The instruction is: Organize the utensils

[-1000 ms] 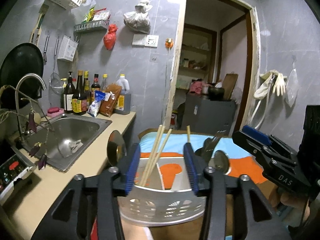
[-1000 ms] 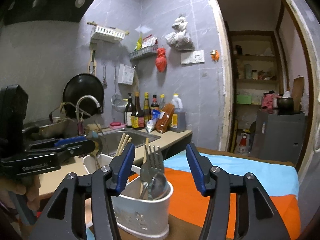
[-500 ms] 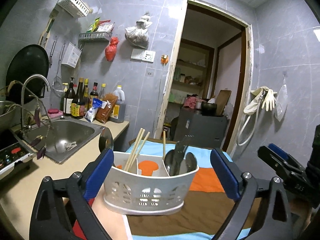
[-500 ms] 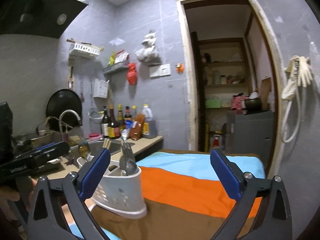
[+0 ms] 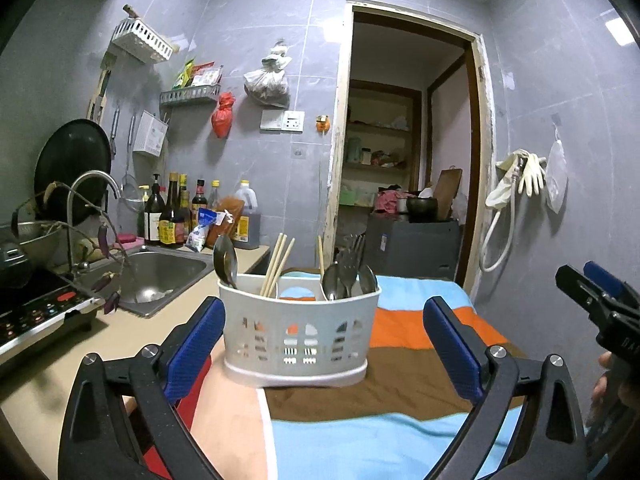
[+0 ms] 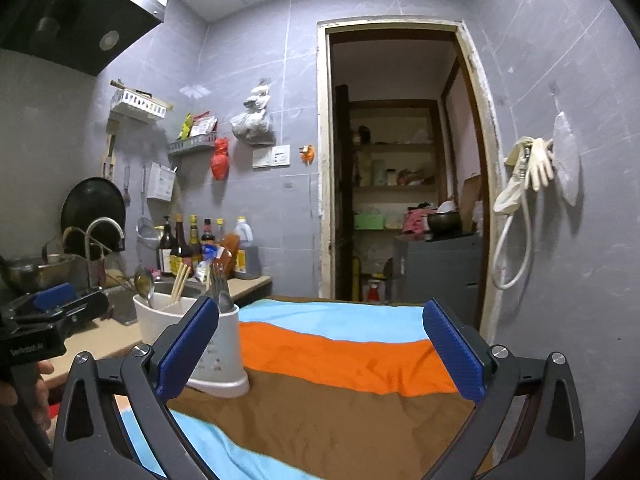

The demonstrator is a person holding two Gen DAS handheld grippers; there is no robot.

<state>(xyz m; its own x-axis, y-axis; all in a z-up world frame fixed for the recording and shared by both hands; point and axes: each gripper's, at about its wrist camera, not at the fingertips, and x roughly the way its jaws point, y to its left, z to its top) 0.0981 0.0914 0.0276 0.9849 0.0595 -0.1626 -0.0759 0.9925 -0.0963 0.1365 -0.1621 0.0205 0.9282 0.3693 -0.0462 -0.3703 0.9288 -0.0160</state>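
The utensil holder [image 5: 298, 332], a white plastic caddy with slotted walls, stands upright on the striped cloth [image 5: 420, 384] at its brown band, near the cloth's left edge beside the worktop [image 5: 132, 328].

Left gripper [image 5: 324, 344]: jaws spread wide, having just been opening. The holder sits ahead of and between the blue pads without touching either; nothing is held.

Right gripper [image 6: 320, 354]: jaws likewise spread wide, just opened, nothing held. Only cloth lies between the pads; the holder stands just behind the left pad, partly covered by it.

Left wrist view only: the holder seen square on, with its compartments. A spoon [image 5: 225, 260] stands at the left end, chopsticks [image 5: 276, 266] lean in the next section, one more stick stands near the middle, and forks and spoons [image 5: 348, 276] cluster at the right end. The sink [image 5: 160, 276] and a cooker panel at far left also show here. The right gripper's black body appears at the right edge, with fingers of a hand below it.

Right wrist view only: the holder from its end, the black hood at upper left, and the ceiling. The left gripper's body appears at the left edge, a hand under it.

Writing: the left gripper's body carries white lettering, too blurred to confirm. The right gripper's body shows letters cut off at the frame edge, unreadable. Labels on the bottles [image 5: 172, 216] cannot be read.
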